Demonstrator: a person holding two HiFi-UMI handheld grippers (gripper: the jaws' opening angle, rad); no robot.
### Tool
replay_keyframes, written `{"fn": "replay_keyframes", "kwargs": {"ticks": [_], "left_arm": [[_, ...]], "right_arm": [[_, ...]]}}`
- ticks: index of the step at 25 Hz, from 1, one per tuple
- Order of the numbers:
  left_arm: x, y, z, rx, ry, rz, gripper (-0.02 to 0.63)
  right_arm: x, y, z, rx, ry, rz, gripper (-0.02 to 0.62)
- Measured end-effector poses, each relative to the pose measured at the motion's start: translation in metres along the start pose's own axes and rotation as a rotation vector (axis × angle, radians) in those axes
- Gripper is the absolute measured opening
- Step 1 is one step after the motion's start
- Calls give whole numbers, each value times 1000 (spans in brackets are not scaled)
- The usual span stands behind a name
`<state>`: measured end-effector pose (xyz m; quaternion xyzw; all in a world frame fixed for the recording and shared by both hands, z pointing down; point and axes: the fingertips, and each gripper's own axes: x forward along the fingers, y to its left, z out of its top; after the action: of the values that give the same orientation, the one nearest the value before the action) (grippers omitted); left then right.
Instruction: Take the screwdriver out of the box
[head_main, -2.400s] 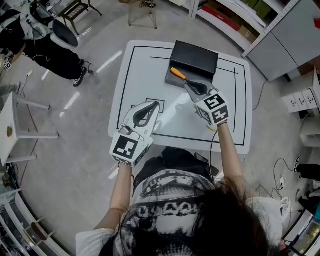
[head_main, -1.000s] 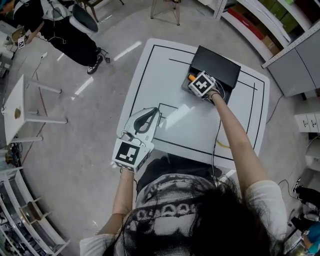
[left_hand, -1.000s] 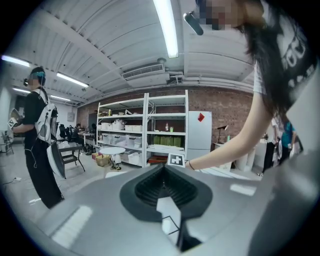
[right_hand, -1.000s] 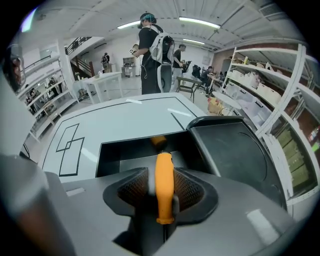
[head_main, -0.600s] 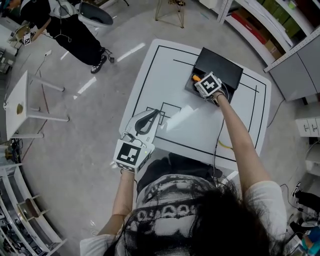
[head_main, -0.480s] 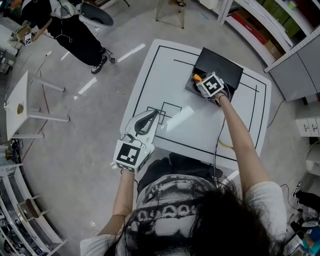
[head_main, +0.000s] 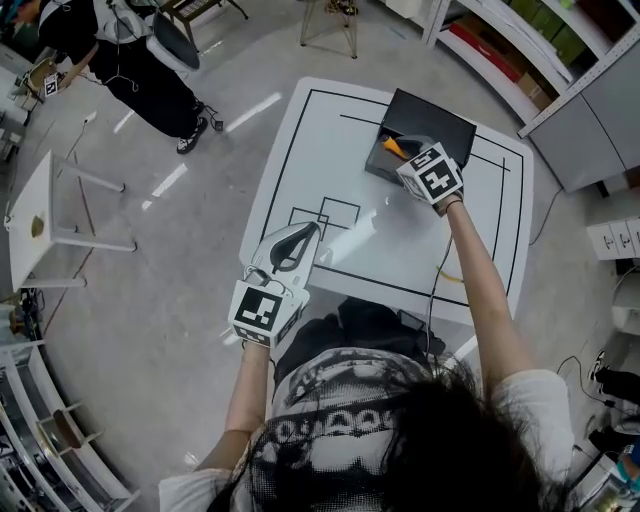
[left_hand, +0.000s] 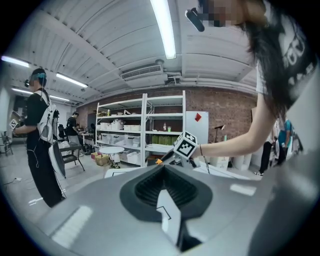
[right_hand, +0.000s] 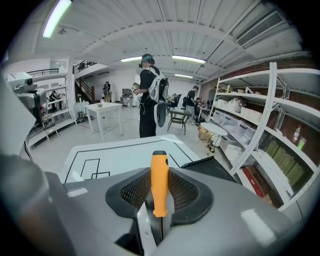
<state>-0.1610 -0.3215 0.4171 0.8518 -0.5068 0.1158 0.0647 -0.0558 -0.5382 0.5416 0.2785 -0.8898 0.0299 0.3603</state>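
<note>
A black box (head_main: 432, 120) lies open at the far right of the white table (head_main: 330, 150). My right gripper (head_main: 403, 153) hangs over the box's near edge. Its jaws have just closed on the orange handle of the screwdriver (head_main: 391, 146), which is lifted clear of the box. In the right gripper view the screwdriver (right_hand: 159, 182) stands upright between the pads of the right gripper (right_hand: 159, 172), and the box (right_hand: 216, 169) lies below to the right. My left gripper (head_main: 298, 234) rests shut and empty over the table's near left corner, seen too in its own view (left_hand: 162, 167).
Black outlines are drawn on the table top (right_hand: 112, 155). A yellow cable (head_main: 449, 276) lies near the table's right front. A person in black (head_main: 130, 60) stands at the far left by a small white side table (head_main: 35, 215). Shelves (head_main: 520, 50) line the right.
The right gripper reached into the box, closed on the orange screwdriver and has come up and back toward me with it. The left gripper stays near the front edge.
</note>
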Motion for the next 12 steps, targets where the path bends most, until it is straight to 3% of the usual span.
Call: {"fn": "replay_keyframes", "kwargs": {"ticks": [12], "left_arm": [[-47, -15, 0, 13, -41, -44, 0]], "right_arm": [[-102, 83, 59, 39, -225, -46, 110]]}}
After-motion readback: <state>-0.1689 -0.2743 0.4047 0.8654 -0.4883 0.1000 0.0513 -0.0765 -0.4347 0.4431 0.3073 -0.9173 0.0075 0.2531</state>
